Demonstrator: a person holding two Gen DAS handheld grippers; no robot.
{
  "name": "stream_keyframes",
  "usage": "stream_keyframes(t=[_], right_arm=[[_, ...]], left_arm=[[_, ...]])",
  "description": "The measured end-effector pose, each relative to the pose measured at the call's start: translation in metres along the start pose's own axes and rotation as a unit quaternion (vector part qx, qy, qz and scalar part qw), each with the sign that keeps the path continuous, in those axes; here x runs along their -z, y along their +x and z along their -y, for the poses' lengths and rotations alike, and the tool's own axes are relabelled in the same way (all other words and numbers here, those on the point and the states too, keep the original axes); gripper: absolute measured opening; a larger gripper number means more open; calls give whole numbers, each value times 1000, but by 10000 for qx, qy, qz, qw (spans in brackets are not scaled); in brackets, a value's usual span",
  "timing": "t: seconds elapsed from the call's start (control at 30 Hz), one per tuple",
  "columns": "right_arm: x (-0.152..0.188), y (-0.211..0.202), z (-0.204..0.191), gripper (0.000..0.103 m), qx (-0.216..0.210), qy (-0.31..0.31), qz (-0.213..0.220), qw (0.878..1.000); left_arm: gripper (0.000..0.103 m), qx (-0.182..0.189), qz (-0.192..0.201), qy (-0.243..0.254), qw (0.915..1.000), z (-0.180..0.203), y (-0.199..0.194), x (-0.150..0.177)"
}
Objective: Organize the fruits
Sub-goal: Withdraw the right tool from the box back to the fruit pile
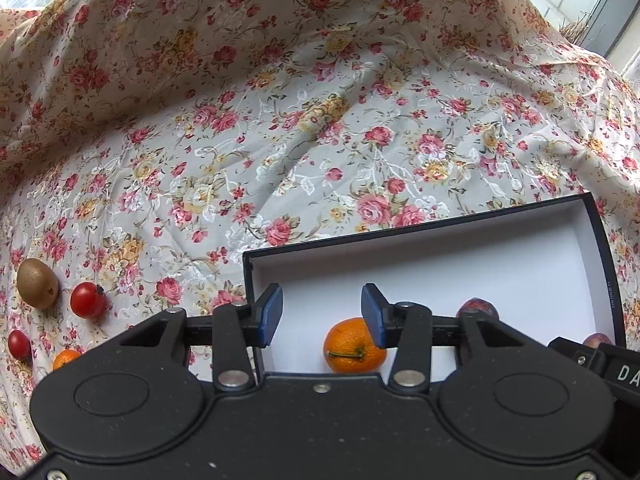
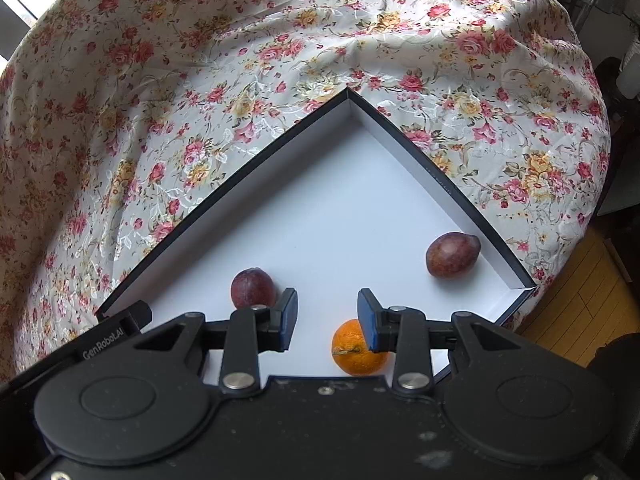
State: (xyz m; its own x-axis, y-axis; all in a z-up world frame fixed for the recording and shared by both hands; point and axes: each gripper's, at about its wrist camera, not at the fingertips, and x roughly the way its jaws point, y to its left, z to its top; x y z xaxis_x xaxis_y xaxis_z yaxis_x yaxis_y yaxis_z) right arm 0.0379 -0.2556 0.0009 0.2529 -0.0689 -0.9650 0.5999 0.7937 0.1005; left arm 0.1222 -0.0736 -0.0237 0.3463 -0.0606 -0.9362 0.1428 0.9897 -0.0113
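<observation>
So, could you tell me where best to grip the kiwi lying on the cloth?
Probably take the kiwi across its narrow middle, coming from above. It lies on its side on the floral cloth, and a cherry tomato sits close on one flank, so straddle the short axis.

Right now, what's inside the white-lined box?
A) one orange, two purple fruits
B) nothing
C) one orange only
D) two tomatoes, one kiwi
A: the right wrist view shows the orange and two purple fruits on the box floor.
</observation>
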Motion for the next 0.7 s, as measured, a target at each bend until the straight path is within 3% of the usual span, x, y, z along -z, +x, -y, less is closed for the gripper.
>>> stream_keyframes(t=[0.4,0.7], right_arm=[[23,1,-74,36,-315,-576,-80,9978],[54,12,-149,36,-646,-1348,-293,9883]], left_arm=[[53,-324,45,-445,9985,-72,-2,-2],[53,-543,28,-894,9945,-141,-2,-1]])
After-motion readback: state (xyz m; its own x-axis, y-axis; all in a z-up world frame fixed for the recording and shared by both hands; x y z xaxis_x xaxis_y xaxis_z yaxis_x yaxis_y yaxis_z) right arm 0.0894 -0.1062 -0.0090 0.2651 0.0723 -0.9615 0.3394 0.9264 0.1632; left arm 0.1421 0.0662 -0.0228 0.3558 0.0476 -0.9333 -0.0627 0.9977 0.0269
